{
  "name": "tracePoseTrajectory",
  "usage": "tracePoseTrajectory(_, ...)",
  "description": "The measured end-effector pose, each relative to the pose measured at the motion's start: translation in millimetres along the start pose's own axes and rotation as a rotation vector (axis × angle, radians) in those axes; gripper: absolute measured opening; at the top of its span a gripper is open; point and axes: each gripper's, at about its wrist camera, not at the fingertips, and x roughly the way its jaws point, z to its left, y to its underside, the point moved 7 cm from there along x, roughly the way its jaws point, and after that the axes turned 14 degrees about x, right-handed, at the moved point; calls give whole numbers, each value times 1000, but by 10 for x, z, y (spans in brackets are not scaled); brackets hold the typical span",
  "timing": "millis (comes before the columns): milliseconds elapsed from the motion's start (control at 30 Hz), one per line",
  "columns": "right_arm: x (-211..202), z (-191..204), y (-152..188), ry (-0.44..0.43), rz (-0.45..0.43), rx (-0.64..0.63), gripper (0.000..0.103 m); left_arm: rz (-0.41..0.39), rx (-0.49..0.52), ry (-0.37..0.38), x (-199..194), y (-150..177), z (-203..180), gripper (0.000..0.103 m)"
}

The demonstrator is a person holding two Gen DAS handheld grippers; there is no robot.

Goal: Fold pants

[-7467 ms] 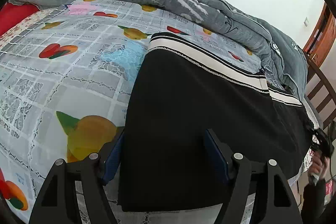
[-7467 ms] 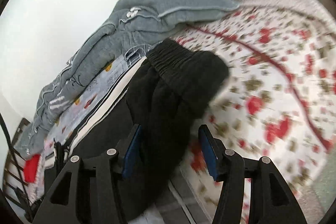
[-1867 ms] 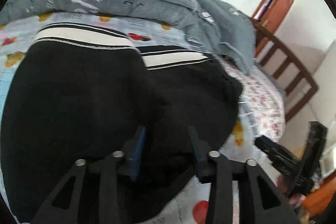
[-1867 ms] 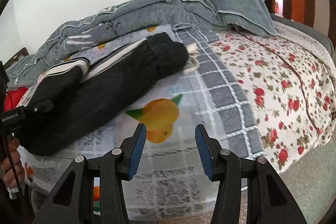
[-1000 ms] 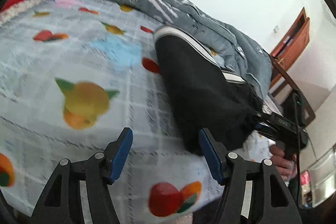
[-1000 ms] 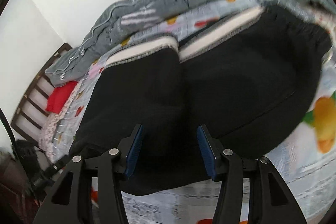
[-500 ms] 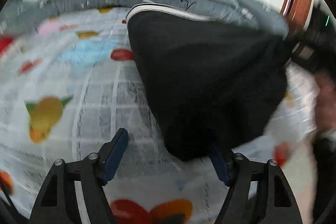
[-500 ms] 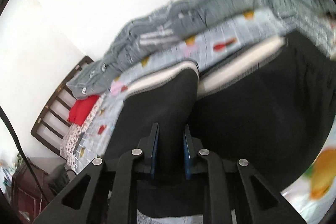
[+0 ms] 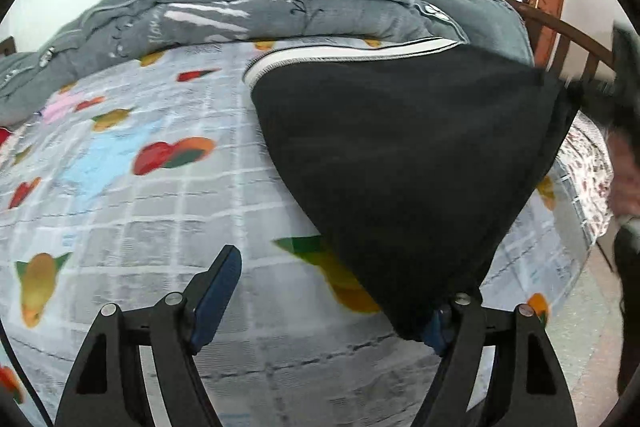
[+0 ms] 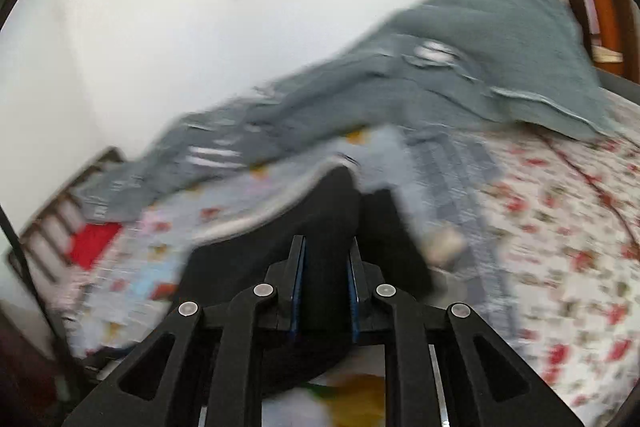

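Observation:
The black pants (image 9: 408,163) with a white side stripe lie on the fruit-print bed sheet (image 9: 120,195), partly lifted into a taut triangle. My left gripper (image 9: 328,291) is open; the pants' lower corner hangs against its right finger (image 9: 440,327). My right gripper (image 10: 323,263) is shut on a thick fold of the pants (image 10: 328,227), which it holds up above the bed. The right gripper shows blurred at the far right of the left wrist view (image 9: 612,87), at the pants' upper corner.
A grey quilt (image 9: 280,11) is bunched along the far side of the bed against the white wall. A floral sheet (image 10: 560,227) covers the bed's right part. A wooden bed frame (image 9: 560,27) and door stand at the right. A red pillow (image 10: 94,243) lies far left.
My right gripper has closed on the pants' fold and lifted it toward the right. The pants now stretch taut between it and my left gripper, which stays open.

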Motion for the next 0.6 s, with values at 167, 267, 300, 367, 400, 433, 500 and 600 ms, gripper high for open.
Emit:
tracePoseTrajectory(167, 236, -367, 289, 74, 41, 24, 19, 4, 8, 13, -40, 26, -83, 76)
tracePoseTrajectory(267, 152, -276, 224, 126, 13, -39, 24, -14, 4, 57, -165, 89, -78, 75)
tracePoseTrajectory(300, 113, -230, 203, 148, -1, -61, 25, -26, -1, 80, -201, 97, -83, 75)
tracePoseTrajectory(367, -17, -123, 128, 175, -49, -104, 25, -52, -25, 132, -316, 150, -83, 75)
tracePoseTrajectory(400, -70, -59, 109, 172, -67, -127, 27, -62, -41, 145, -357, 169, -74, 75)
tracePoseTrajectory(433, -116, -16, 104, 164, -74, -143, 27, -64, -47, 149, -366, 166, -69, 75)
tracePoseTrajectory(500, -129, 70, 166, 157, -72, -179, 34, -66, -52, 148, -379, 143, -66, 75)
tracePoseTrajectory(600, 0, 40, 342, 204, -30, -217, 35, -95, -74, 167, -411, -2, -72, 75)
